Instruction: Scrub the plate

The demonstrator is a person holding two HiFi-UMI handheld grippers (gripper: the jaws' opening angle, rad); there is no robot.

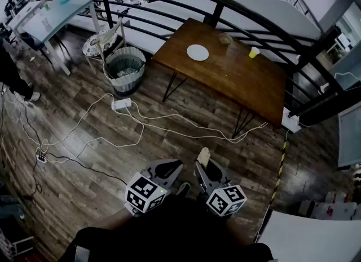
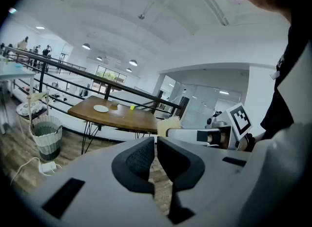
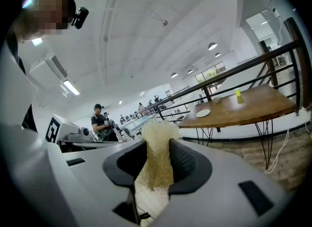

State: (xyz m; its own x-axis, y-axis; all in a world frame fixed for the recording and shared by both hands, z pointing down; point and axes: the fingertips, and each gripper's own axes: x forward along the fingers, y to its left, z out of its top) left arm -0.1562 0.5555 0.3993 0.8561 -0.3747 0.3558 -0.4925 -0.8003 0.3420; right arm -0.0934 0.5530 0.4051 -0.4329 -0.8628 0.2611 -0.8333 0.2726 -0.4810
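Your right gripper (image 3: 157,167) is clamped on a pale yellow, fibrous scrubbing pad (image 3: 157,138) that sticks out past the jaw tips. Your left gripper (image 2: 155,155) is closed to a thin slit, with nothing in it. Both sit side by side, near you. The round white plate (image 1: 197,52) lies at the far left of the brown wooden table (image 1: 242,80), well apart from both grippers.
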